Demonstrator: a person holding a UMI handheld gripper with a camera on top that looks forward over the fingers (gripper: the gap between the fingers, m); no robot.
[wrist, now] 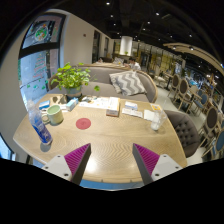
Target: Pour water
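Gripper (112, 160): two pink-padded fingers (76, 157) spread apart, nothing between them, above the near edge of a wooden table (110, 140). One water bottle (40, 127) stands ahead-left of the left finger, near the table's left edge. One red coaster (83, 123) lies ahead, one cup (55, 114) beyond the bottle. Further back: one potted plant (70, 80), papers (131, 108), a sofa (125, 82).

The gripper (110, 163) shows as two dark, flat fingers that taper toward their tips. Each finger carries a magenta pad (76, 155) on its inner face, triangular in outline, with fine ridged lines running across its surface.
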